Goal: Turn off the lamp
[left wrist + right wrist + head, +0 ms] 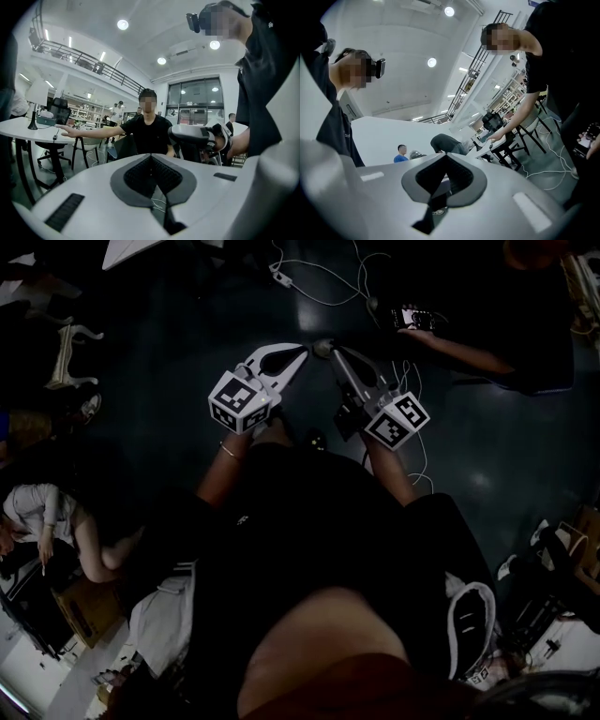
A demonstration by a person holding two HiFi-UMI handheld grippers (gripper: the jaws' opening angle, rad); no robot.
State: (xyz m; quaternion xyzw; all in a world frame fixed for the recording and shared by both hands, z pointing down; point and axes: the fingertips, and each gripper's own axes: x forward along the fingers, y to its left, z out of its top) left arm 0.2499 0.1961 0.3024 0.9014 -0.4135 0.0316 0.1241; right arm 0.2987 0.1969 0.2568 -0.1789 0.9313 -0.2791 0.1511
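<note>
White round surface (pixel 18 130) near me has the lamp (pixel 37 93) standing on it, black gadget (pixel 60 111) just beside it. White cables (pixel 319 282) trail across the dark floor (pixel 187 315).

Lab hall: mezzanine railing (pixel 89 65), shelving (pixel 86 111), floor cables (pixel 323 282).

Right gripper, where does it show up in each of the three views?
Head view: the right gripper is upper centre, jaws together, over the dark floor.
Left gripper view: the gripper is right of centre, seen side-on.
Right gripper view: bottom centre, its own jaws, together, with nothing between them.
Shared landmark: the person in black with one arm stretched out, centre in the left gripper view, upper right in the right gripper view.
</note>
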